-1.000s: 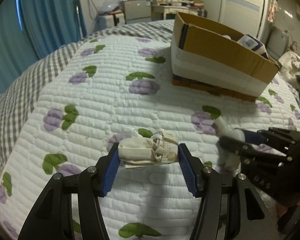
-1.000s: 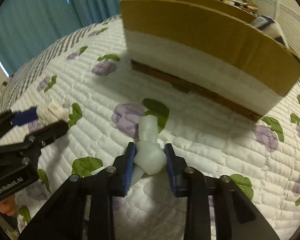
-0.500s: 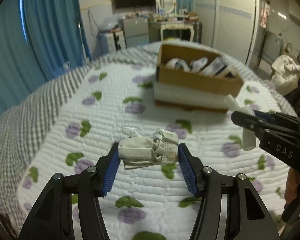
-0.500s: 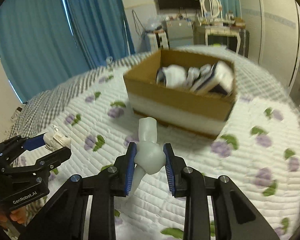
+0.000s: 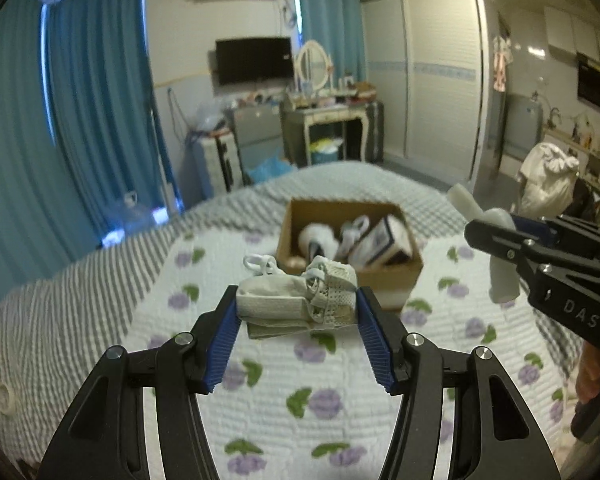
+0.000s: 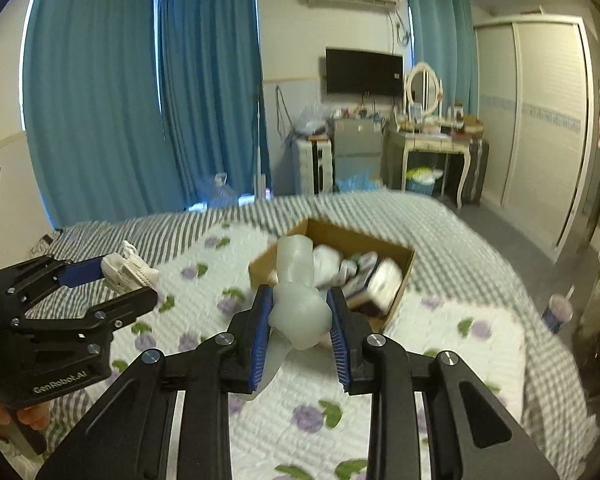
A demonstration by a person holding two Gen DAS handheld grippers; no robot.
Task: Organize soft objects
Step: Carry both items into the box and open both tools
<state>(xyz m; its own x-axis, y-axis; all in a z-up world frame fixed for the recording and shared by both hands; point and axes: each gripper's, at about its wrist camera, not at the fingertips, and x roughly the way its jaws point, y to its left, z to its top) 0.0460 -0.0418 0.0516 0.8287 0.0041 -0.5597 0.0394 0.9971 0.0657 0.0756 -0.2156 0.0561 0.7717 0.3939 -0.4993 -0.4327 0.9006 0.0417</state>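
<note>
Jaws L clamp sock bundle | R clamp knotted cloth | both lifted higher — box now farther.

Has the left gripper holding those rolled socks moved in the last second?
Yes. The left gripper with the socks rose and backed away; the cardboard box now looks smaller and farther off.

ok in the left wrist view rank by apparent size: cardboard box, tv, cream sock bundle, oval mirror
1. cardboard box
2. cream sock bundle, inflated by nearness to the camera
3. tv
4. oval mirror
</note>
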